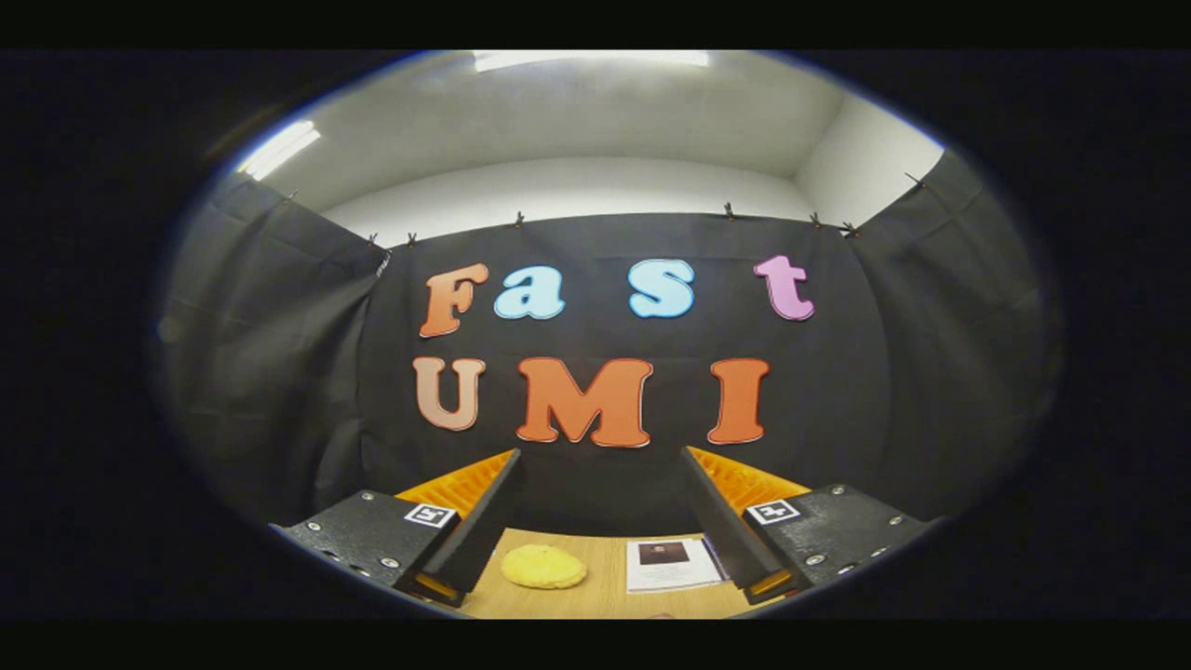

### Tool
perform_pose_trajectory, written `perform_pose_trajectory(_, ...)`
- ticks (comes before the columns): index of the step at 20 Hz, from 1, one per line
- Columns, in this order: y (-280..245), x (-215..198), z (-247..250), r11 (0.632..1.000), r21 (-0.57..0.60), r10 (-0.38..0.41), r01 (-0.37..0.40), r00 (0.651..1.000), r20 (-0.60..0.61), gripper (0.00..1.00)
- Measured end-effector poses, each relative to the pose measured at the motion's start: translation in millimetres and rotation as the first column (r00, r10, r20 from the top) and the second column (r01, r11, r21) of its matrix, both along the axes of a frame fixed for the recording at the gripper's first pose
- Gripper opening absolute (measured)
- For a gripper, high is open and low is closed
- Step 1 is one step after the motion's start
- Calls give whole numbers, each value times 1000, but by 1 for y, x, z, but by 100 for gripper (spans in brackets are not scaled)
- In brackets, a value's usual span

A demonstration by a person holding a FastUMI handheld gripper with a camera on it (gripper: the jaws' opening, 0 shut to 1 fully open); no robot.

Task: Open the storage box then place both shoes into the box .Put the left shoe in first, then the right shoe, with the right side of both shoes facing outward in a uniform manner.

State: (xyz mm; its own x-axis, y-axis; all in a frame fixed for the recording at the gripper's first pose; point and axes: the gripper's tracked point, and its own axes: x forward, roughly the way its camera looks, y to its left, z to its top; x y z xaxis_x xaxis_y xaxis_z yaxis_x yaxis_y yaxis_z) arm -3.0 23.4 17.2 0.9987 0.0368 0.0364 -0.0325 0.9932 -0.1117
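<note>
We hold the gripper (600, 521) level and raised, looking straight at the booth's cloth wall (279, 372) over the far edge of a wooden table (605, 605). On the table between the fingers, we see a yellow round pad (543, 567) at left and a printed sheet (672, 564) at right. The fingers stand wide apart, holding and touching nothing. We cannot tell where the storage box or shoes are.

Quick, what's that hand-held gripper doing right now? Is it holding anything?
Hand-held gripper: open, fingers spread wide, holding nothing, raised above the wooden table.
</note>
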Motion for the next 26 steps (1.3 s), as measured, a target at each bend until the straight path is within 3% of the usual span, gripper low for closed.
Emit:
perform_pose_trajectory(4,12,-1,0,997,-70,17,-16,1000,17,98)
perform_pose_trajectory(9,47,-6,-26,992,-50,117,-120,991,-60,98)
perform_pose_trajectory(12,74,-11,-63,977,-25,203,-210,964,-174,97)
perform_pose_trajectory(16,108,-28,-120,953,97,303,-288,882,-360,98)
perform_pose_trajectory(20,129,-40,-160,929,143,367,-341,804,-468,98)
perform_pose_trajectory(26,153,-64,-228,913,251,406,-322,662,-630,98)
